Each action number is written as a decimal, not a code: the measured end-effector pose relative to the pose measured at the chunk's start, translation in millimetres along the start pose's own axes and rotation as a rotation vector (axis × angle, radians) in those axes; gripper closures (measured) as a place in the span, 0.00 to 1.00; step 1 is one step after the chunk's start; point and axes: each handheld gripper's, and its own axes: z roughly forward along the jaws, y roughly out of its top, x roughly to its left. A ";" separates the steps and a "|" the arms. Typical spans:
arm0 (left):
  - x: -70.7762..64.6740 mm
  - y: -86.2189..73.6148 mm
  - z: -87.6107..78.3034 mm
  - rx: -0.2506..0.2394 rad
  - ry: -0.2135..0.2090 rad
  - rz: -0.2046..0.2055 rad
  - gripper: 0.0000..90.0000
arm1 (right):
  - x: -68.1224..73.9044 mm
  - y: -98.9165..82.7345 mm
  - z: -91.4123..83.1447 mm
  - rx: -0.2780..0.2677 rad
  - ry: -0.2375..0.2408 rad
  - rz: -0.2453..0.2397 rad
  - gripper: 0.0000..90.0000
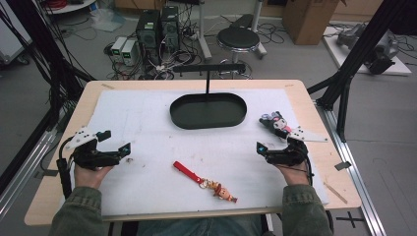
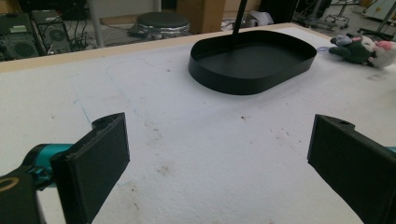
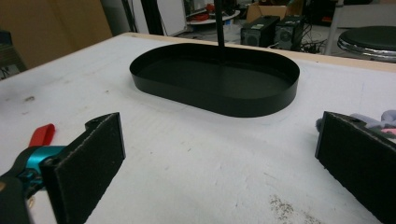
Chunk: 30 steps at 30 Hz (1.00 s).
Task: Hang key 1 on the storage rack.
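Nearest the camera: red-strap keychain [image 1: 204, 181] with small doll charm, flat on white mat [image 1: 147, 128], front centre, between the two hands, touching neither. Strap end pointing up-left, doll end down-right; red strap tip also at left edge in right gripper view [image 3: 42, 134].

Left gripper [image 1: 114, 141] at mat's left side, jaws wide apart, nothing between, bare mat below in left gripper view. Held in left hand [image 1: 90, 174], resting low on the table.

Right gripper [image 1: 273, 147] at mat's right side, jaws likewise spread wide, holding nothing. Plush toy [image 1: 275, 123] (black, white, pink) just beyond it, close to the right jaw, contact not clear; grey and pink bit of it peeking past that jaw in right gripper view [image 3: 373, 122].

Black oval tray [image 1: 182, 120] with upright stem and crossbar at mat's far centre, well apart from both grippers, nothing inside.
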 end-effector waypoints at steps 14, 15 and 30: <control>1.7 -0.4 0.1 0.008 -0.006 -0.006 0.07 | 1.9 -1.0 6.4 0.038 0.000 -0.025 0.01; 1.5 -0.4 0.2 0.008 -0.006 -0.007 0.07 | 2.5 -1.1 6.3 0.042 -0.001 -0.020 0.01; 0.9 -2.0 2.8 0.038 -0.030 -0.007 0.07 | 6.0 1.8 15.7 0.111 0.015 -0.036 0.01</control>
